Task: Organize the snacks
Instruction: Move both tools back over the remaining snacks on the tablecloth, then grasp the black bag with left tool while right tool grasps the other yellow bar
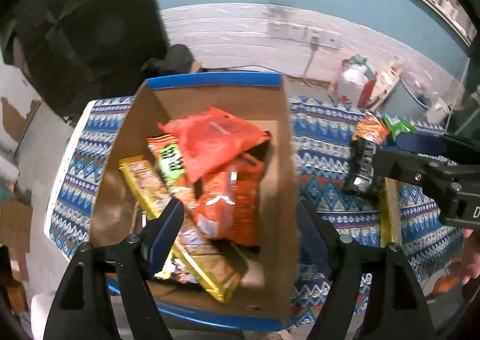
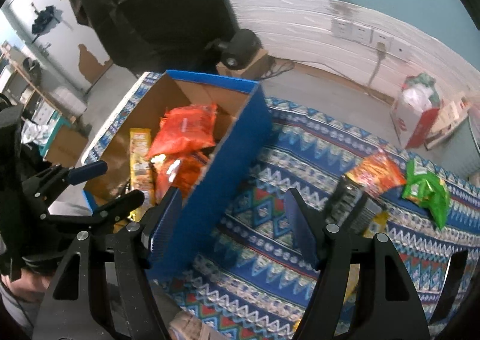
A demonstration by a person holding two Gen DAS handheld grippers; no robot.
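Cardboard box [image 1: 279,160], blue outside and plain brown inside, holds crinkly orange packets [image 1: 222,142] and a long yellow bar [image 1: 180,235]. Left gripper [image 1: 240,217] gapes empty above it; right gripper [image 2: 234,205] spreads empty beside its wall, over the patterned cloth [image 2: 270,280].

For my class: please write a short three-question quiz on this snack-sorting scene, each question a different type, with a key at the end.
1. True or false: the cardboard box already holds several snack packets.
2. Multiple choice: where does the green snack packet lie? A) in the box B) on the patterned cloth, outside the box C) between the jaws of the right gripper
3. Fill in: the jaws of the left gripper stand ____ above the box, with nothing gripped.

Key: 1 true; 2 B; 3 open
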